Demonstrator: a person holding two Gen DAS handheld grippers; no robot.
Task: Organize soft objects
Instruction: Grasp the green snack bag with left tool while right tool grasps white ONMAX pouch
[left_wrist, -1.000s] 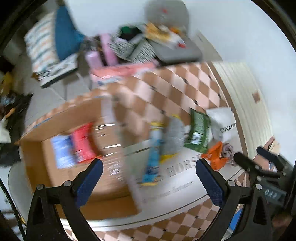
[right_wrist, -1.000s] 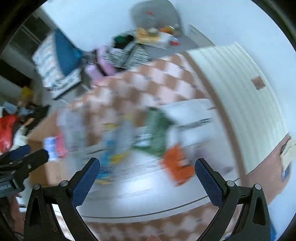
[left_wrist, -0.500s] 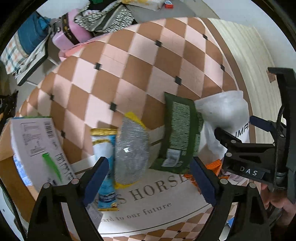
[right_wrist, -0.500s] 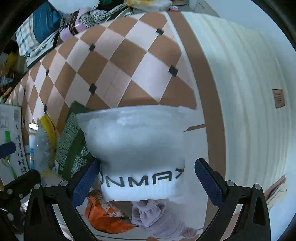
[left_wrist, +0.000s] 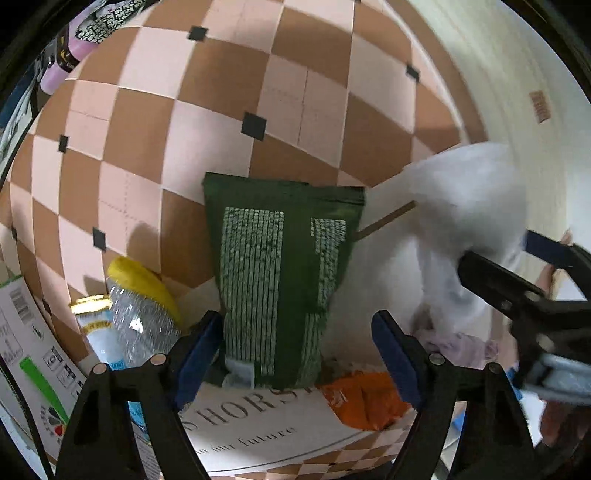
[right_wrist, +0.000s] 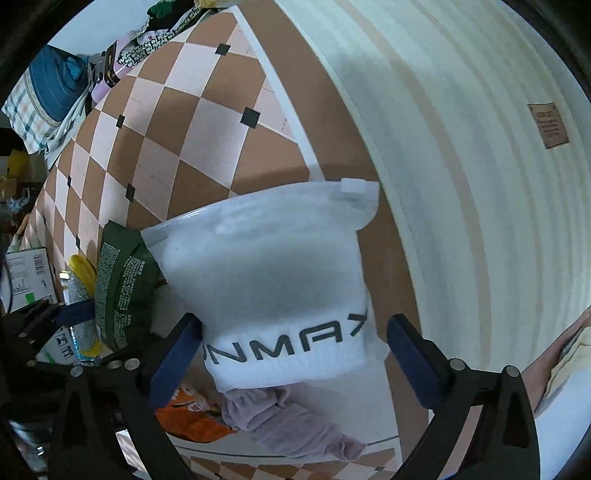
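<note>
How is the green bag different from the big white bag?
The green bag is dark green with pale printed lines of text, while the white bag is plain white with big black letters. The green bag looks flat and narrow; the white bag looks puffy and wider. The left gripper is open around the green bag, and the right gripper is open around the white bag. Both lie side by side on the white mat.

Green pouch (left_wrist: 280, 280), white bag (right_wrist: 280, 291), orange packet (left_wrist: 365, 402), checkered floor (left_wrist: 184, 110).
</note>
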